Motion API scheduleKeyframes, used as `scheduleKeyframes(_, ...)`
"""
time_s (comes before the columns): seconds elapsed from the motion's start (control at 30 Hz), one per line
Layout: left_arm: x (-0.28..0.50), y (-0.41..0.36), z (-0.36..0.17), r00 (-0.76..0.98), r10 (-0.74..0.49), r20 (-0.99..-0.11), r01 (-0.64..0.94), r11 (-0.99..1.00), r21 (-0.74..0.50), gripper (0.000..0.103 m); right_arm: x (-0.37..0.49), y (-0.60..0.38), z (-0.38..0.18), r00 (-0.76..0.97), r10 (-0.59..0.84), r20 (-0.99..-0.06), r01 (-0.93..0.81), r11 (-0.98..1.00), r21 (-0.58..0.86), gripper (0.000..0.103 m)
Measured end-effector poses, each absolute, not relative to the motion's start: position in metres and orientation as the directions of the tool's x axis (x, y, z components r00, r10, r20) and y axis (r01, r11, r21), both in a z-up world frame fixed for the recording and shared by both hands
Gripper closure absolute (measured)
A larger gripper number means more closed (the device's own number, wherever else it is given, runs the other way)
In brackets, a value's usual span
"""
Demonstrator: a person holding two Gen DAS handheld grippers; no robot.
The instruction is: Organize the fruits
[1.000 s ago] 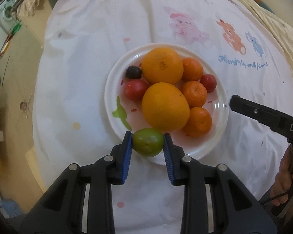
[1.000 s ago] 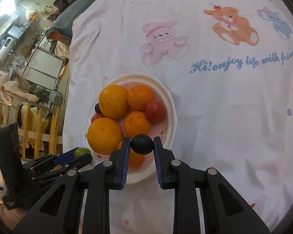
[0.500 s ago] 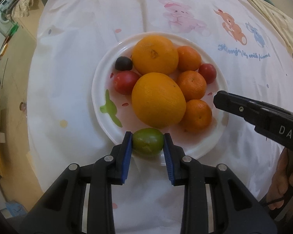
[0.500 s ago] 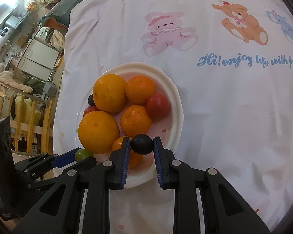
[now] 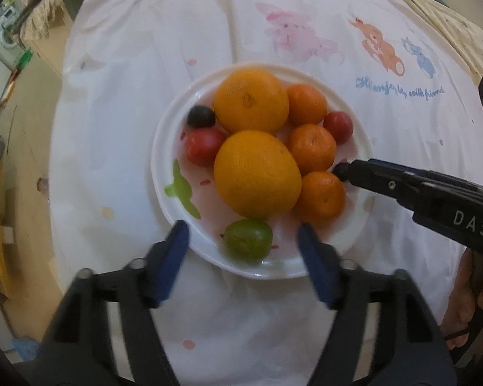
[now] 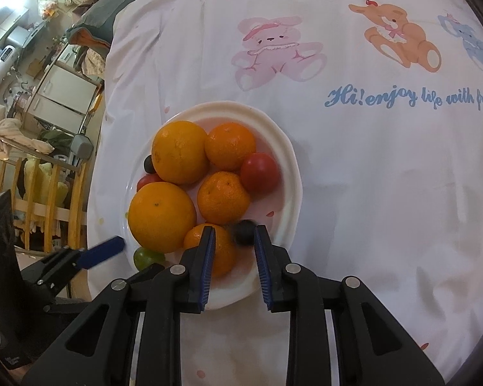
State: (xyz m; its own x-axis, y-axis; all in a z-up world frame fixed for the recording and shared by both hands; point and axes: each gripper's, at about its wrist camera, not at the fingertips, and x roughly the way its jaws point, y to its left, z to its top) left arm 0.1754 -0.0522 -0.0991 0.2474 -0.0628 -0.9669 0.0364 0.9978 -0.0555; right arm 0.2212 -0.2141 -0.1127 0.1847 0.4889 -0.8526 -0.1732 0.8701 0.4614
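Surface [image 6: 386, 167]: white cloth printed with cartoon bears and blue script, creased, a few small coloured spots.

Room, left of the surface in the right wrist view: wooden railing [image 6: 32, 199], pale cabinets [image 6: 64, 93], heaped laundry; details there are blurred.

Plate [image 5: 164, 173]: white, round, mid-surface. It holds two large oranges, three mandarins, two red fruits and a dark plum [image 5: 201, 116] at its far left.

Left gripper [image 5: 243, 249]: jaws now spread wide. The green fruit [image 5: 248, 241], clamped between them half a second ago, lies free on the near rim of the plate, touching neither pad.

Right gripper [image 6: 235, 241]: jaws now parted a little. The dark fruit [image 6: 244, 231], gripped before, sits blurred between them against the right-hand pad, over the near right part of the plate, beside the nearest mandarin [image 6: 219, 251].
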Motion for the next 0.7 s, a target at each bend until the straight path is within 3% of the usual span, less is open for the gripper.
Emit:
scheduleKeyframes(0.17,0.176,-0.05,-0.097,0.243,-0.093,-0.966,0.045,0.995,-0.084,0.027,0.221,-0.215,-0.109,0.191,0.498,-0.846,-0.173,0.866,0.47,0.074)
scheduleKeyframes(0.2,0.176,-0.049,-0.096,0.246,-0.101,-0.964,0.041,0.995,-0.094,0.026,0.222,-0.216,-0.108,0.196,0.5,-0.844,-0.173,0.865,0.472,0.07)
scheduleKeyframes(0.27,0.175,-0.047,-0.094,0.25,-0.111,-0.962,0.029,0.994,-0.108,0.024,0.222,-0.218,-0.104,0.211,0.505,-0.837,-0.169,0.862,0.478,0.047)
scheduleKeyframes(0.3,0.175,-0.046,-0.093,0.253,-0.118,-0.96,0.027,0.993,-0.115,0.023,0.222,-0.22,-0.102,0.221,0.509,-0.832,-0.166,0.86,0.482,0.03)
scheduleKeyframes(0.57,0.164,-0.04,-0.065,0.343,-0.105,-0.933,0.011,0.994,-0.108,0.023,0.215,-0.227,-0.074,0.303,0.518,-0.8,-0.193,0.856,0.48,0.024)
scheduleKeyframes(0.7,0.16,-0.035,-0.041,0.441,-0.043,-0.897,0.022,0.999,-0.037,0.023,0.199,-0.24,-0.048,0.39,0.513,-0.764,-0.18,0.857,0.483,0.004)
